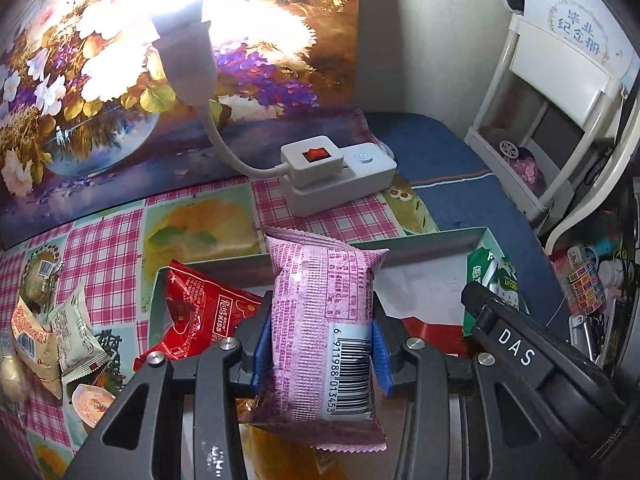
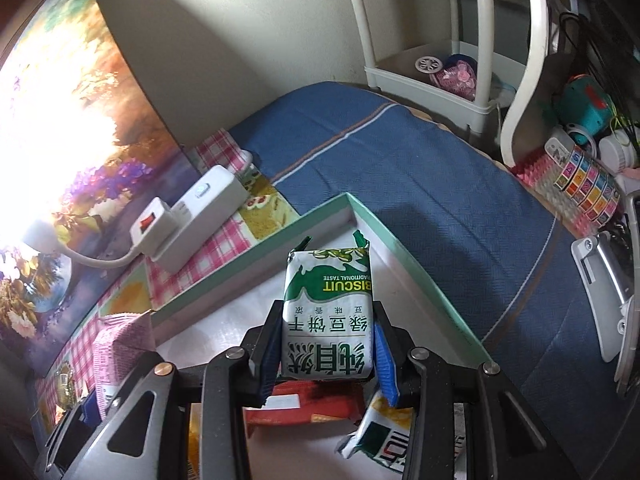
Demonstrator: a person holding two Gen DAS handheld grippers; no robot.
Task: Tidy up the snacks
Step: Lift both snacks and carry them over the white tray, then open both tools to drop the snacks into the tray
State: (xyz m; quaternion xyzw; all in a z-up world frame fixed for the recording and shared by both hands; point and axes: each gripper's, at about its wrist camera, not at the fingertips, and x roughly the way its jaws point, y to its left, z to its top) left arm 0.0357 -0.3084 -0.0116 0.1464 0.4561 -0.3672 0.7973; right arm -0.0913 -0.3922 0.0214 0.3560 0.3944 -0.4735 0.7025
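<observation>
The pink snack packet (image 1: 324, 332), long axis pointing away, is clamped in the left fingers (image 1: 262, 344) above the tray's (image 1: 440, 245) near-left, while the right fingers (image 2: 385, 354) clamp the green biscuit packet (image 2: 328, 312) toward its far-right corner.

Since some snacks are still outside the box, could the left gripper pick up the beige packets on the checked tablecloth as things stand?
Probably not yet: the left gripper is shut on the pink packet, so its jaws are occupied, though the beige packets lie uncovered.
</observation>
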